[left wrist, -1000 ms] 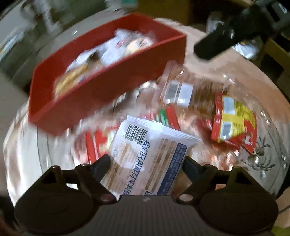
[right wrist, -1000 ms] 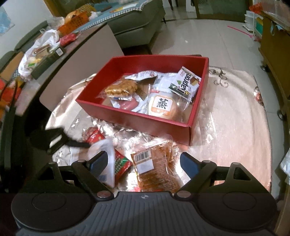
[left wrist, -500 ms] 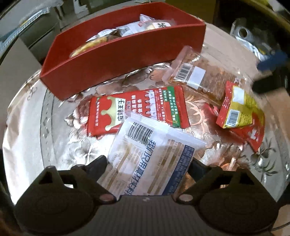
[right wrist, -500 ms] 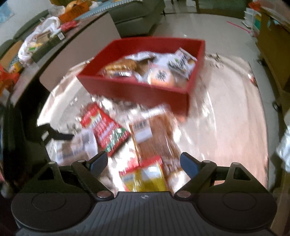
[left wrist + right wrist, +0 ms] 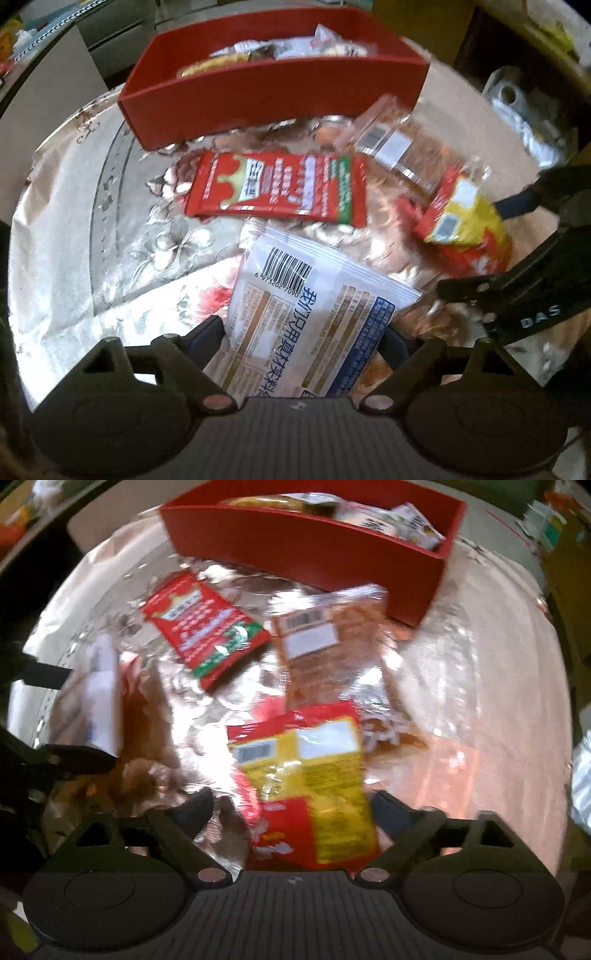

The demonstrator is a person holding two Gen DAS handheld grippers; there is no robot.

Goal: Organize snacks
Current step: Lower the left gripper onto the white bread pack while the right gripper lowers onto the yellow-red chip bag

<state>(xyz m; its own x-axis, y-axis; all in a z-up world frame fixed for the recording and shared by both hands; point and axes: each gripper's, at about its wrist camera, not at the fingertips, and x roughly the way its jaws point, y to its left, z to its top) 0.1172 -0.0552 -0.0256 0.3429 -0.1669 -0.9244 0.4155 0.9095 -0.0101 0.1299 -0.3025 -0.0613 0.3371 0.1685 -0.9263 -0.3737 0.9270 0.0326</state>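
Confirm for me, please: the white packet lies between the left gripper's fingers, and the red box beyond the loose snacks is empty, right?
Not quite. The red box is not empty: several wrapped snacks lie in it, as both wrist views show over its near wall. The rest holds: the white packet lies between the fingers of the left gripper, in the left wrist view.

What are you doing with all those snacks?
Tidying snacks into the red box, which already holds several. The left gripper has a white packet between its fingers. The right gripper is open around a yellow packet. A red packet and a clear brown one lie loose on the table.
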